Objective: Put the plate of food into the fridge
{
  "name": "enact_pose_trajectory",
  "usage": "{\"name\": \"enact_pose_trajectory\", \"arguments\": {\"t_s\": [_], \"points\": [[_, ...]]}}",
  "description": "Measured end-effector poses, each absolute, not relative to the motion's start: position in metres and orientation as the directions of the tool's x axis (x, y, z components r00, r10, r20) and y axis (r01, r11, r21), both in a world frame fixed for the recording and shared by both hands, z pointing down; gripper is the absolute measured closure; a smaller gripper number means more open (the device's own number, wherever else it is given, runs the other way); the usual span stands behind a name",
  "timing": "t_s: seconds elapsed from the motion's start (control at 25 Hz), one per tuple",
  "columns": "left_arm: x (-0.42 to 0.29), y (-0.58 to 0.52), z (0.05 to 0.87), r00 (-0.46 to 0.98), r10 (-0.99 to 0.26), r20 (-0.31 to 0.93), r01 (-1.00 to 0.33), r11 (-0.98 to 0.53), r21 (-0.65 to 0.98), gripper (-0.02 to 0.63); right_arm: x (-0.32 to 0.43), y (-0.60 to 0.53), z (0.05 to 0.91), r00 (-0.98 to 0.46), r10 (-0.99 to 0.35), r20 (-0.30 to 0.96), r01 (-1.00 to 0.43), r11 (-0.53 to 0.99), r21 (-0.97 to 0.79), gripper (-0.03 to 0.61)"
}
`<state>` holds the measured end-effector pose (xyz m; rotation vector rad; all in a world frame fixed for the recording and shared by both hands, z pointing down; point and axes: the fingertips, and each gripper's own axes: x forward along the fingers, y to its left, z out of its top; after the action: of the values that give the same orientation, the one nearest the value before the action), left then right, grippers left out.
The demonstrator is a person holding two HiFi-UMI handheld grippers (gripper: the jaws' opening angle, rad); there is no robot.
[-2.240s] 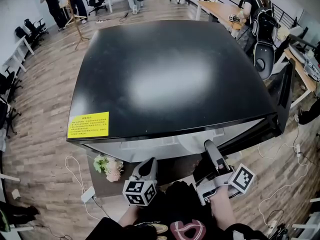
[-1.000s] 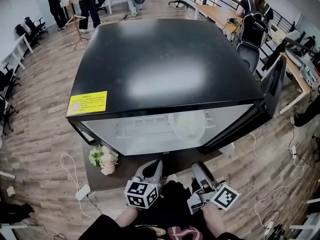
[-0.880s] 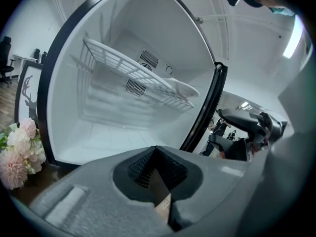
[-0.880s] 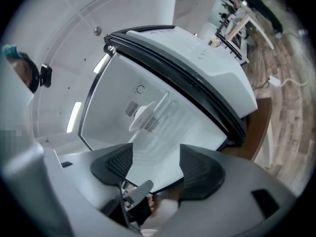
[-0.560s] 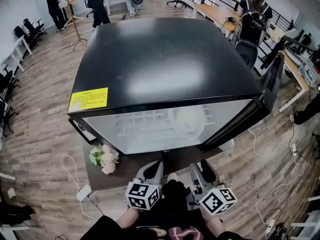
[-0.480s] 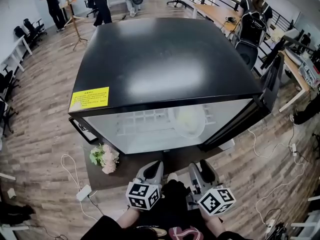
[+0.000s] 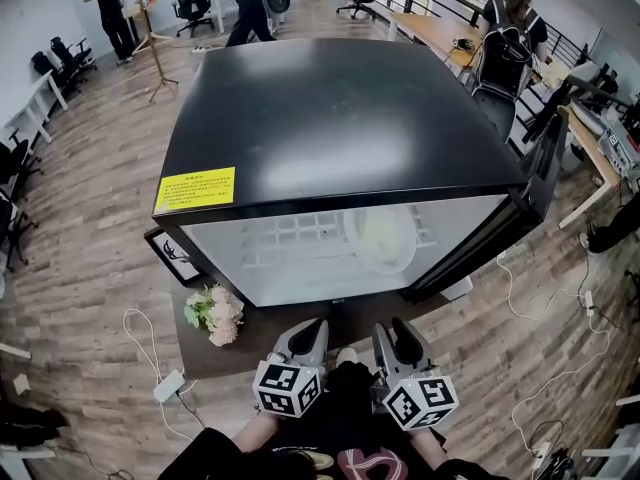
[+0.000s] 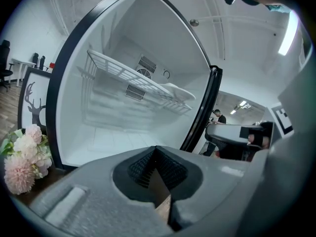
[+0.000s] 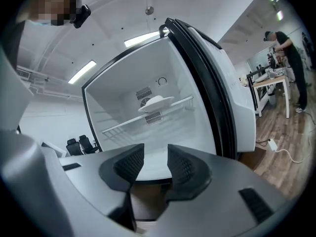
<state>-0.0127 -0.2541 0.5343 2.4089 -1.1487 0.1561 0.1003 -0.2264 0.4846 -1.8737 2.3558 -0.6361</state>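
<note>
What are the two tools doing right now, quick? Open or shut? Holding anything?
Left tool: shut, holding nothing.
Right tool: open, jaws have just been closing, nothing between them.

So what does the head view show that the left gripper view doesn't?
Only the head view: the fridge's black top and its yellow sticker. Only the left gripper view: vents on the back wall, and the left tool with its jaws shut, empty. Both: the plate on the wire shelf and the pink flowers.
</note>
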Motion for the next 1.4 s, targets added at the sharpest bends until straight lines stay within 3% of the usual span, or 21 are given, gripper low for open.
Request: {"name": "enact_pose_trajectory", "arguments": {"t_s": [0.12,0.28,1.4], "points": [[-0.016,-0.254,0.531,0.647,-0.708,0.281,-0.756,-0.552,0.351,0.606,0.096,-0.227,0.488,-0.24,-0.949,0.205,-0.93,0.164,-0.329,0.447],[-0.023,-0.257,0.529,0.642,-0.718,0.27,-0.76,-0.548,0.35,0.606,0.099,-0.227,0.493,-0.174,-0.96,0.219,-0.932,0.089,-0.351,0.549],[-0.031,-0.236,0.523,0.733,-0.643,0.223,-0.676,-0.651,0.346,0.606,0.066,-0.215,0.51,-0.157,-0.962,0.221,-0.971,0.11,-0.213,0.572]]}}
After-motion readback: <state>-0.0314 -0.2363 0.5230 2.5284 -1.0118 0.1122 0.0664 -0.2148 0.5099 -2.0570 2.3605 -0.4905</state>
